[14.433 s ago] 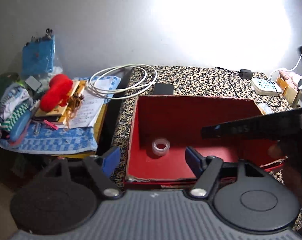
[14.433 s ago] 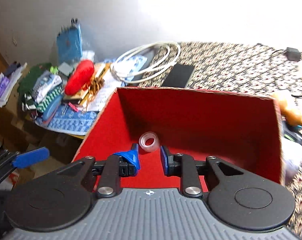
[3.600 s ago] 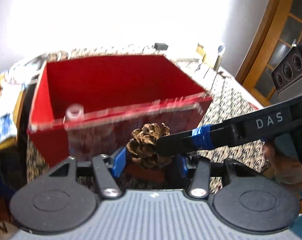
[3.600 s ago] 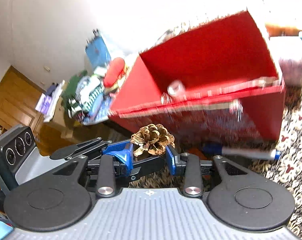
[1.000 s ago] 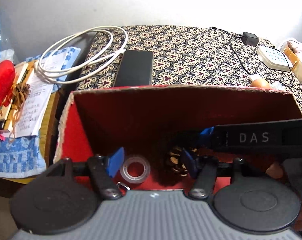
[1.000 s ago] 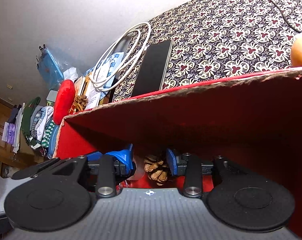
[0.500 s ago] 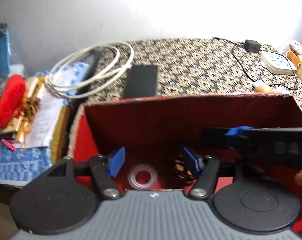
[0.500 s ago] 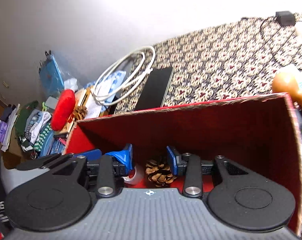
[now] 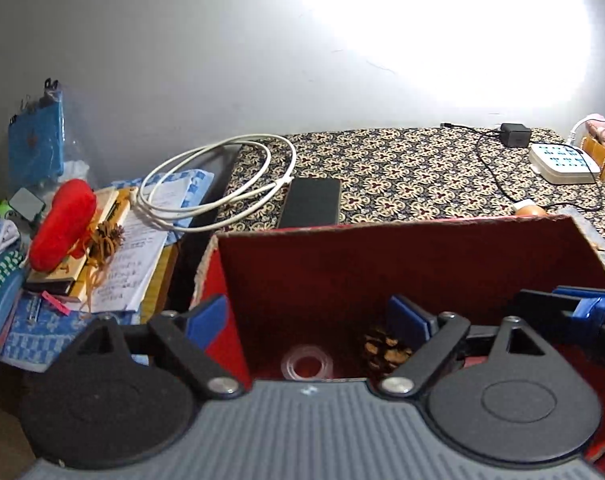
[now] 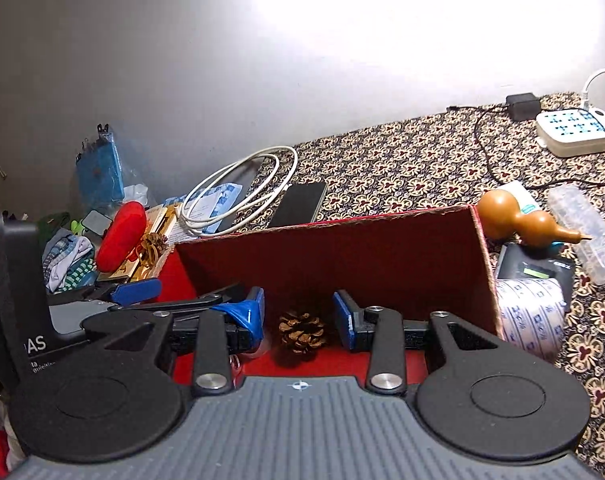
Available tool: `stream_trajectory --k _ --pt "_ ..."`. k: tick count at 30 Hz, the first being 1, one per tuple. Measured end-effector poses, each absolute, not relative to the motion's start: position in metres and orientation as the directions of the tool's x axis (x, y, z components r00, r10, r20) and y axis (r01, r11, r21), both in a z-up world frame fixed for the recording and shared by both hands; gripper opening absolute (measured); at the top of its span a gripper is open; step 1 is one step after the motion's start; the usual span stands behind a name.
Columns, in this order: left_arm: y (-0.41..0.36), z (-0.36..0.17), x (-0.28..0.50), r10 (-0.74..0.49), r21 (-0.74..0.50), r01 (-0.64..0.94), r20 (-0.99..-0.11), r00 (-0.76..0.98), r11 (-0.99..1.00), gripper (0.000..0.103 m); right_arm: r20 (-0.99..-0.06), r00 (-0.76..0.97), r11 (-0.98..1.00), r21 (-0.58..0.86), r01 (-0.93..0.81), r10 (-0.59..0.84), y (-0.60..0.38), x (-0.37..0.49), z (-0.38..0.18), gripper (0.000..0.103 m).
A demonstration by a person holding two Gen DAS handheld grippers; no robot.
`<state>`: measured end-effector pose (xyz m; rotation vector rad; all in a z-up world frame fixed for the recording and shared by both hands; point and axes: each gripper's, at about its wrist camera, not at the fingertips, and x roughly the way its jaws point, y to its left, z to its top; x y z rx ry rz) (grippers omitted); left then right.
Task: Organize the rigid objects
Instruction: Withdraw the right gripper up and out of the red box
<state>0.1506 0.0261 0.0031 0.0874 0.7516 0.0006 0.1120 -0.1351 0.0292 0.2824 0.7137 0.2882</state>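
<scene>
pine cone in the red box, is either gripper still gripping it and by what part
Neither. The pine cone lies free on the red box floor; right gripper open, left gripper opening, both empty.

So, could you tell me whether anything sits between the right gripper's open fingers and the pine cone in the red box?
Nothing visible does. The pine cone lies on the red box floor, framed by the right gripper with its pads clear of it.

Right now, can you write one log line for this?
pine cone: in red box | tape roll: in box | left gripper: opening, empty | right gripper: open, empty
</scene>
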Motion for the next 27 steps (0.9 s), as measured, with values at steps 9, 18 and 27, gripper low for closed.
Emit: stream_trajectory --k 9,18,27 --pt "0.025 0.027 0.102 0.042 0.066 0.004 -0.68 0.732 0.998 0.092 -0.563 0.76 0.933 0.321 -0.163 0.326 -0.134 0.072 0.042 0.022" --pt "0.025 0.043 0.059 0.089 0.092 -0.037 -0.672 0.735 0.995 0.092 -0.55 0.762 0.932 0.301 -0.202 0.343 -0.134 0.043 0.044 0.023" --pt "0.006 0.043 0.031 0.188 0.132 -0.134 -0.684 0.705 0.982 0.092 -0.562 0.722 0.914 0.287 -0.287 0.403 -0.147 0.027 0.043 0.024"
